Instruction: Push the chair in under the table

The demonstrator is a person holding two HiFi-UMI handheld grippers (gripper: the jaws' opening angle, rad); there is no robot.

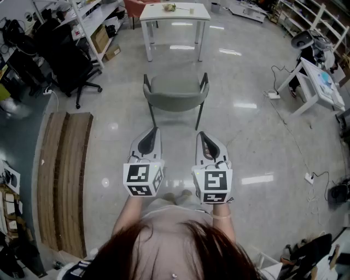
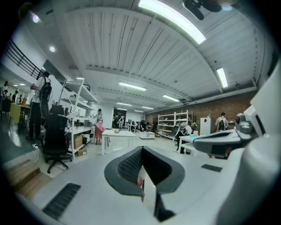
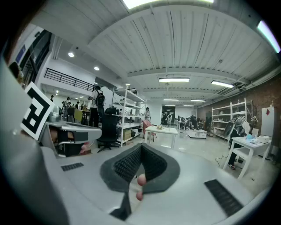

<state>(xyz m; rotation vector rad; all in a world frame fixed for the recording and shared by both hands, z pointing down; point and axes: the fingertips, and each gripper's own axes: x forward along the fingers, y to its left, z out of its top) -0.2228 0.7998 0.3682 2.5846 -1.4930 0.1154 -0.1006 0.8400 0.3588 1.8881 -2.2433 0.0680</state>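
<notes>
While the left gripper [image 1: 153,131] and the right gripper [image 1: 202,135] hover just short of its backrest, jaws pressed together on nothing, the one grey chair [image 1: 175,94] stands apart from the white table [image 1: 175,12], with a stretch of floor [image 1: 175,64] between them. One black office chair [image 1: 70,65] and one shelving rack [image 1: 90,19] stand to the left, one brown slatted panel [image 1: 63,180] lies nearer on that side, and a second white table [image 1: 320,82] stands right, a cable [image 1: 290,123] trailing nearby.

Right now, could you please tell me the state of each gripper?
Left gripper: jaws closed, holding nothing.
Right gripper: jaws closed, holding nothing.
</notes>
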